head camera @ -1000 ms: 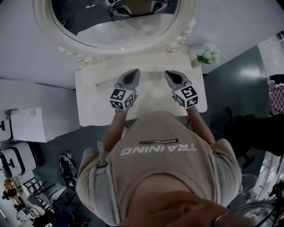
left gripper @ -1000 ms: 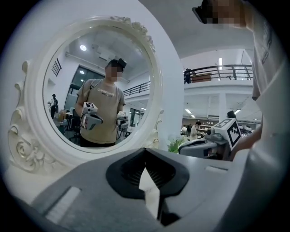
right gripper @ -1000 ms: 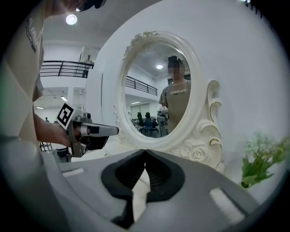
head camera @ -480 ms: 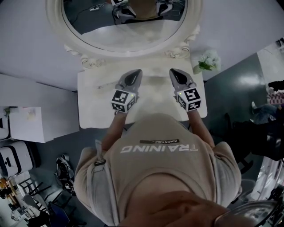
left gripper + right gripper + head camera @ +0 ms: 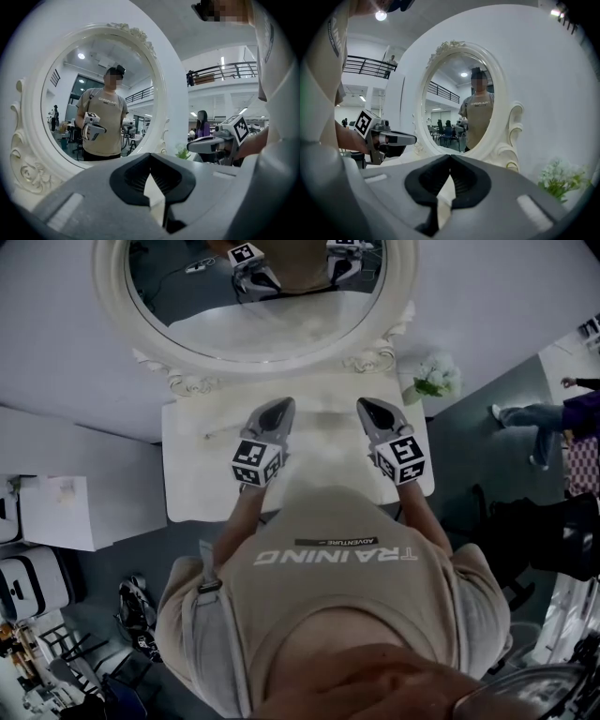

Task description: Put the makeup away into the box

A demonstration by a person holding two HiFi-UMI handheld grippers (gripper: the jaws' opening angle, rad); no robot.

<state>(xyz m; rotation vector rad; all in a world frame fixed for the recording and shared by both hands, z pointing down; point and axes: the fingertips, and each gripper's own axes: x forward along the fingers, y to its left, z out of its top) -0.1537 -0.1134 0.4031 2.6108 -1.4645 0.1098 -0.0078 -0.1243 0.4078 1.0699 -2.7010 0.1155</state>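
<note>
Two hand-held grippers hung over a white table [image 5: 187, 493], side by side, both pointing at the far edge and well apart from each other.

- Left gripper [image 5: 279, 405]: smooth grey shell, tapered to a point, with a black-and-white marker cube [image 5: 256, 463] at its rear. In its own view the ribbed black pads met at the tips, clenched on nothing.
- Right gripper [image 5: 367, 405]: same grey shell and cube [image 5: 403, 458]. Its pads were likewise pressed together, with nothing between them.
- Table surface: matt, off-white, rectangular with rounded corners. I stood at the near edge in a beige shirt [image 5: 328, 606].
- Mirror [image 5: 253, 306]: oval glass in a white frame [image 5: 111, 296] with carved scrolls and roses at its base. It stood at the far edge and reflected both grippers.
- Flowers [image 5: 436, 379]: a small bunch of white blooms with green leaves, just off the far right corner.
- One thin, pale, stick-like item [image 5: 214, 434] lay flat near the far left corner. Its long axis ran roughly along the far edge, with its right end tipped slightly toward the mirror. It was too small for me to tell whether it was makeup.
- Box: I could not make it out in any view.
</note>
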